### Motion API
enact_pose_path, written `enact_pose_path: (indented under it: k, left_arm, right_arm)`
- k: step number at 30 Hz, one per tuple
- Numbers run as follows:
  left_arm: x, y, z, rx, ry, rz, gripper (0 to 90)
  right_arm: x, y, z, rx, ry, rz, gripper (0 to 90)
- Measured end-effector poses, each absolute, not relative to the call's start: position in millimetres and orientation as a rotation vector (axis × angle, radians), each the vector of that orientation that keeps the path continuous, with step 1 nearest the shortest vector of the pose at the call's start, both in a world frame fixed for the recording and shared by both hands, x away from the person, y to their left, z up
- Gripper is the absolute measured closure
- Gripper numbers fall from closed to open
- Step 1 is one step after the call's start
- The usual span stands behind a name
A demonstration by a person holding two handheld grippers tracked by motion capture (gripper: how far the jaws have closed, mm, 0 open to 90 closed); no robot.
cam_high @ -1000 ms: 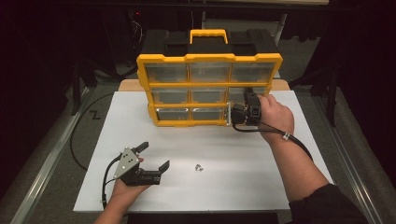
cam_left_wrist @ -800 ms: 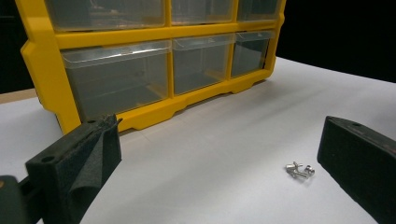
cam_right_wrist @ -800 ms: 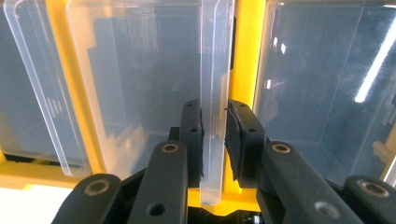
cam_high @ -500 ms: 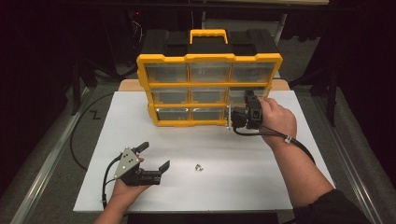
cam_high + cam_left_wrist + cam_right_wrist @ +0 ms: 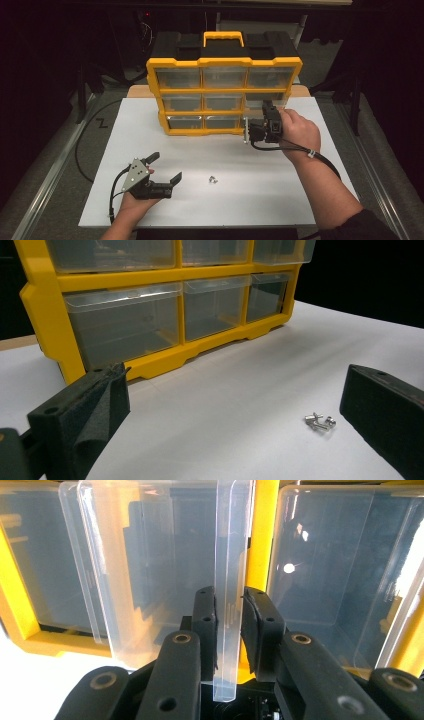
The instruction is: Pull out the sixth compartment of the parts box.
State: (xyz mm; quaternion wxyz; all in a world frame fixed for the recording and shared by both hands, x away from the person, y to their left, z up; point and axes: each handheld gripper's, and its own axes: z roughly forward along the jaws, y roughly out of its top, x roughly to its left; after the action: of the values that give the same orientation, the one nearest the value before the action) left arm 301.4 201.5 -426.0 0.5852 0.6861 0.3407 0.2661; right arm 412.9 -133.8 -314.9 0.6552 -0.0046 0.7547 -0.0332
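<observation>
Yellow organizer (image 5: 160,95), clear drawers (image 5: 165,565); white table (image 5: 280,185); silver screws (image 5: 213,179).

Laboratory recording station: a white table (image 5: 300,200) on metal rails (image 5: 45,185), dark curtained surroundings, trailing cables (image 5: 85,145), and a yellow parts organizer (image 5: 225,62).

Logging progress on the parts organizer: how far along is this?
Done: right tool has clamped a clear drawer's front lip at the yellow organizer. In hand: that drawer sits partly out. Left: small metal parts lie loose on the white mat, between the left tool's open jaws.
</observation>
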Motion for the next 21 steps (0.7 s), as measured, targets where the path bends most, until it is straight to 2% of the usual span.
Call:
enact_pose_path:
  k: [21]
  left_arm:
    - [301.0, 201.7, -425.9, 1.601, 0.792, 0.618, 0.5]
  right_arm:
    - [393.5, -136.0, -315.1, -0.013, 1.723, -0.066, 79.0]
